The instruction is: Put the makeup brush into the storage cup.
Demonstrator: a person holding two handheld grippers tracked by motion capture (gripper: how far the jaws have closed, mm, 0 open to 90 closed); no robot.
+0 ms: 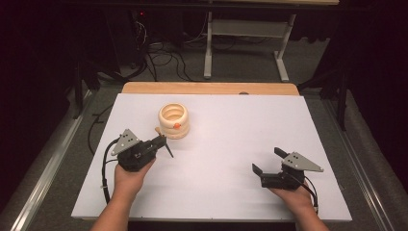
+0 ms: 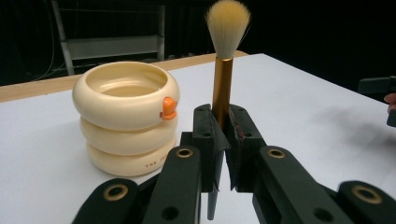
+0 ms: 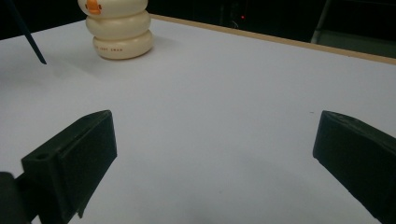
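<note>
A makeup brush (image 2: pixel 222 79) with a gold ferrule and pale bristles stands upright between the jaws of my left gripper (image 2: pixel 223 126), which is shut on it. In the high view that gripper (image 1: pixel 161 141) sits just below and left of a cream ringed holder (image 1: pixel 174 120) with an orange duck-bill mark. The holder (image 2: pixel 126 116) stands close beside the brush, its top open. My right gripper (image 1: pixel 267 160) hovers at the lower right of the white table top, jaws wide open with nothing between them. From the right gripper (image 3: pixel 217 128) the holder (image 3: pixel 122 28) shows far off, and the brush's dark handle tip (image 3: pixel 28 35) beside it.
The white board (image 1: pixel 231 144) lies on a wooden table whose far edge (image 1: pixel 211 88) shows. Beyond it are a grey table frame (image 1: pixel 245 43) and cables on the floor. A metal rail (image 1: pixel 48 168) runs along the left.
</note>
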